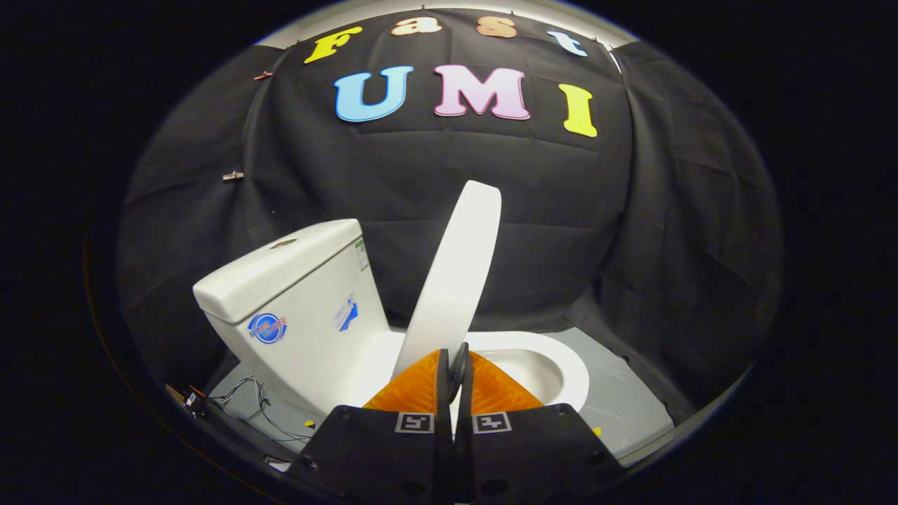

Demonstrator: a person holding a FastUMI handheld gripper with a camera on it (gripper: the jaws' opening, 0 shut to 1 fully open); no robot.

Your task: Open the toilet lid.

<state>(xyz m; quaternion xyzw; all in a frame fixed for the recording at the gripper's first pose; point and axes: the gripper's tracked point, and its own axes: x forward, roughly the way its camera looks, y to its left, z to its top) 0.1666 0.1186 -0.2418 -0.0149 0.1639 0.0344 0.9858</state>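
White toilet lid point(456, 273) stands raised, its edge pinched in the claw point(456, 365).

Lighting: dim booth, light from above and in front. Lid point(456, 280) and tank point(295, 301), beyond the gripper point(454, 368), bright, near overexposed; bowl point(540, 372) shaded inside. Cloth wall point(421, 182) dark, folds faintly lit. Focus: sharp mid-scene; fingers point(421, 389), pressed together, slightly soft. Distortion: strong fisheye bending, vignetting toward edges. Floor point(624, 407) evenly grey.
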